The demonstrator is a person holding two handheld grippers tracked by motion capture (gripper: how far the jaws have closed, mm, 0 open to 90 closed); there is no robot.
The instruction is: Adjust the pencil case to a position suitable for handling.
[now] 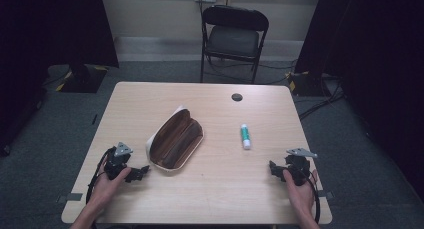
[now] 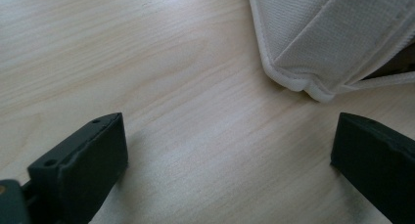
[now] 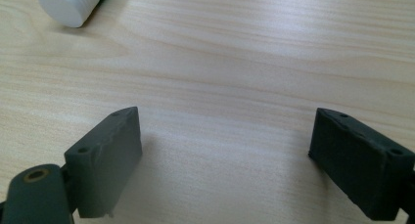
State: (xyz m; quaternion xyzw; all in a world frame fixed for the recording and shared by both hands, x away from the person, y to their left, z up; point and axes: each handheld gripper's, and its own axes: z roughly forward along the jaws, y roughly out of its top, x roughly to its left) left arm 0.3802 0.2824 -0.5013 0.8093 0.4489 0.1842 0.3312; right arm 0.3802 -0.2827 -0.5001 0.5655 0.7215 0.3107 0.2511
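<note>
left gripper low on table, jaws wide, nothing held, just beside near corner of white-edged case lying open, dark inside; glue stick on its side right of case, well apart; right gripper near right edge, jaws wide, empty
</note>
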